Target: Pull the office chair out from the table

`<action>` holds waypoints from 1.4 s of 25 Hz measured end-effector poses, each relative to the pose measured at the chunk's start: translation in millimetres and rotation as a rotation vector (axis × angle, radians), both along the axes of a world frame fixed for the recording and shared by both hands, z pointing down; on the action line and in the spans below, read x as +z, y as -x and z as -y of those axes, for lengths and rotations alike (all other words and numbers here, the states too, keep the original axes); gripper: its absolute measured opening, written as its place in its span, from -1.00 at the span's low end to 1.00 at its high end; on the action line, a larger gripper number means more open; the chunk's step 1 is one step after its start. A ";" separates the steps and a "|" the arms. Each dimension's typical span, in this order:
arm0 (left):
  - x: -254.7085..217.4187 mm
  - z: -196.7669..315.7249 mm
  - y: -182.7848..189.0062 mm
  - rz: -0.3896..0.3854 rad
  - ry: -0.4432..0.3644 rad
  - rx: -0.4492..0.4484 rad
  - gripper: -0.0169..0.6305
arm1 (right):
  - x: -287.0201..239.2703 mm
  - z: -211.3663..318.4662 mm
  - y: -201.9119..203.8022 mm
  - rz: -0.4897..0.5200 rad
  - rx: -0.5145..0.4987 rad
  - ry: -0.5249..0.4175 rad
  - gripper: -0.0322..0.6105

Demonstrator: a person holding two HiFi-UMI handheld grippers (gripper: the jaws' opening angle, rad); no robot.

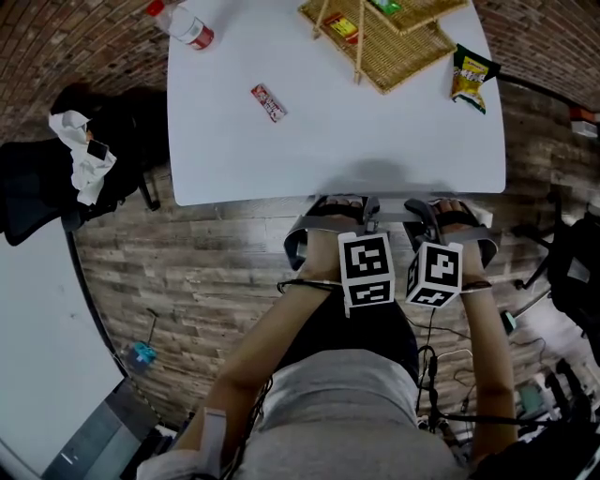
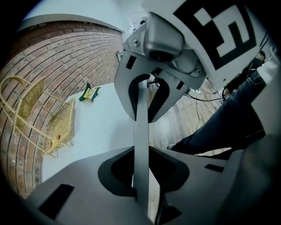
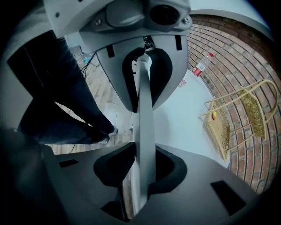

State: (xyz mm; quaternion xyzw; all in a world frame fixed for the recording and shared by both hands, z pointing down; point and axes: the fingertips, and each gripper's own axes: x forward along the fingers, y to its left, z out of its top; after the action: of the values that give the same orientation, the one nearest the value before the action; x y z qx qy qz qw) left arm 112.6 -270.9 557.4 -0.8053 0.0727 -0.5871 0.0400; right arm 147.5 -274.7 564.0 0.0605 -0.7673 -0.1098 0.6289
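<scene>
Two tools, one rim: a person stands at the white table [image 1: 281, 159] w/ the office chair [image 2: 141, 127] tucked under its near edge, dead ahead at 12 o'clock. Only the top rim of its back, a thin grey strip, shows clearly. The left gripper [image 2: 141, 154] is clamped on that rim at approx. 11 o'clock and the right gripper [image 3: 144, 151] on the same rim at 1 o'clock. Their pads press both faces of the strip, and the two tools sit close side by side. The rim looks stiff, smooth & narrow, so prob. slippery under a hard tug. A hold either side of ctr seems the right place, since a one-sided pull would likely swivel the seat. The chair is prob. heavy-ish but, if on castors (not visible), should roll easily over the wood-look floor [image 1: 187, 272] toward 6 o'clock. Cables [image 1: 441, 361] on the floor at 5 o'clock could snag the base. A wicker rack [image 1: 394, 42] & a bottle [image 1: 192, 28], at 12 and 11 o'clock on the table's far side, sit well apart from the action.
</scene>
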 end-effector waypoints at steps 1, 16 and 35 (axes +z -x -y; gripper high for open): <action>0.0 -0.2 0.3 -0.006 0.003 -0.010 -0.68 | 0.2 -0.4 0.0 0.000 0.003 -0.002 -0.59; -1.0 -1.0 1.8 0.019 -0.005 -0.030 -0.68 | -2.2 -3.0 3.2 0.006 0.008 0.008 -0.60; 2.1 -107.6 5.1 0.064 0.031 -0.014 -0.68 | -0.8 -108.7 4.0 0.025 0.030 0.038 -0.61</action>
State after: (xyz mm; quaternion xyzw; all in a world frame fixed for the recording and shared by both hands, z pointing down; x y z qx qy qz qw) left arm 107.5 -163.3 559.5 -0.7861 0.0678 -0.6139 0.0256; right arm 143.5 -166.0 563.1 0.0613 -0.7762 -0.0851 0.6217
